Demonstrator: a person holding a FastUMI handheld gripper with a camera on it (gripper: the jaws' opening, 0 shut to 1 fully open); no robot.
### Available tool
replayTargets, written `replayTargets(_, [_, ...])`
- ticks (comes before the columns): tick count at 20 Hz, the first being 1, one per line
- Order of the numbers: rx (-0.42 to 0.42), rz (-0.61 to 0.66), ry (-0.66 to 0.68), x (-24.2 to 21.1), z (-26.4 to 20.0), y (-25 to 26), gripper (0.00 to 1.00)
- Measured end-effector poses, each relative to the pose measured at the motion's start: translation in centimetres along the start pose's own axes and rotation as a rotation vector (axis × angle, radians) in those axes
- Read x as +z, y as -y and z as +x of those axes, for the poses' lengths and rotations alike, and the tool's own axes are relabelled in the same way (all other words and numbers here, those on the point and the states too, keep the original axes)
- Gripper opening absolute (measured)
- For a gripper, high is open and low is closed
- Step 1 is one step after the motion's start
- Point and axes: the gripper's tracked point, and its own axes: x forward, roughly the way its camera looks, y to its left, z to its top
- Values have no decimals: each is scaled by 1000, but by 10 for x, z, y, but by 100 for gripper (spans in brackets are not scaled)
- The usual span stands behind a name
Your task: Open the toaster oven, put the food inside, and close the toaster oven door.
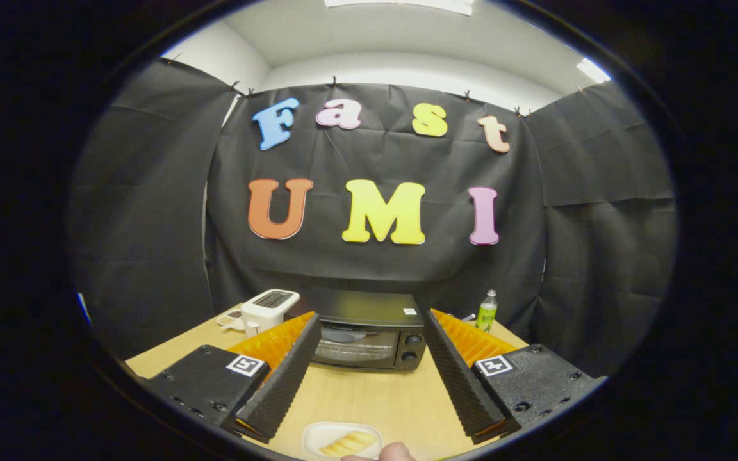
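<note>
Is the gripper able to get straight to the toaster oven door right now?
Probably yes. The gripper has its jaws open, and the closed toaster oven sits just beyond them with only bare table between. The food plate lies nearer the camera, out of that path.

Smooth wood table (pixel 369 397), glossy black toaster oven (pixel 366 336).

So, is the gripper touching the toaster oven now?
Apart. In the gripper view, the open gripper has bare table between its fingertips and the toaster oven beyond.
</note>
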Motion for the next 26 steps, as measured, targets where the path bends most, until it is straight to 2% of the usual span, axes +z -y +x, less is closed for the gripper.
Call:
replayTargets(11, [69,2,-29,-12,67,-32,100])
replayTargets(20, [144,-11,22,-5,153,-62,100])
replayTargets(26, [113,3,-6,-52,225,-60,100])
